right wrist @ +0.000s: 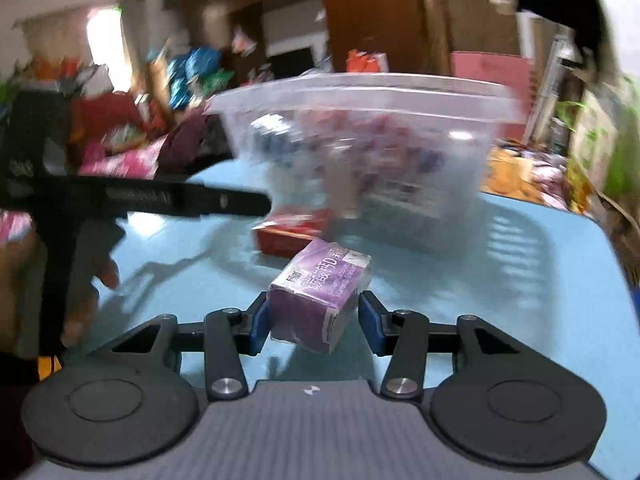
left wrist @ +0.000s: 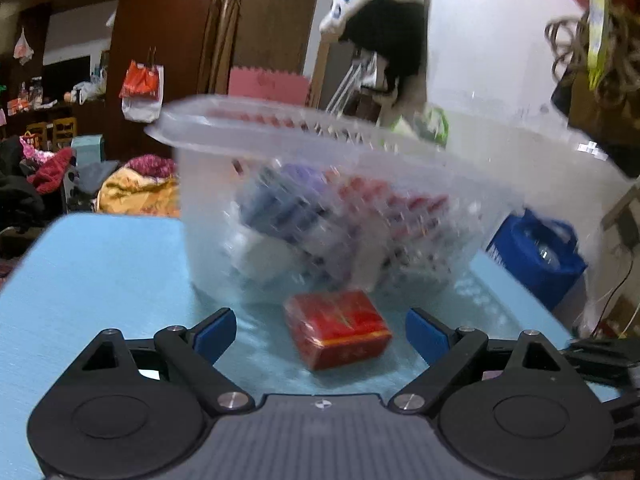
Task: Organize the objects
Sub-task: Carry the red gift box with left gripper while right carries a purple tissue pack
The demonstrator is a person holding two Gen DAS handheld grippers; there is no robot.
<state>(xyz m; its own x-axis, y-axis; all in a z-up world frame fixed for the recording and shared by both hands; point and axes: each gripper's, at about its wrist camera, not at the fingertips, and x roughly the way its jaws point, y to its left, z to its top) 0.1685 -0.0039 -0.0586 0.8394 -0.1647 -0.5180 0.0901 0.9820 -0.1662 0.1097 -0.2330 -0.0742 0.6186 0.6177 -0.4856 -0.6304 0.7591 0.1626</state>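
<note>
A clear plastic bin (left wrist: 320,208) holding several small boxes stands on the light blue table (left wrist: 100,280). A red box (left wrist: 338,328) lies on the table just in front of the bin, between the wide-open fingers of my left gripper (left wrist: 320,334), untouched. My right gripper (right wrist: 314,320) is shut on a purple box (right wrist: 316,300) and holds it tilted above the table, short of the bin (right wrist: 360,148). The red box (right wrist: 288,234) shows behind it, beside the left gripper's arm (right wrist: 160,200).
The person's hand (right wrist: 88,292) holds the left gripper at the left. A blue bag (left wrist: 536,252) sits off the table's right edge. Clothes and bags (left wrist: 132,188) pile up beyond the far edge. The blue table top (right wrist: 520,280) extends right of the bin.
</note>
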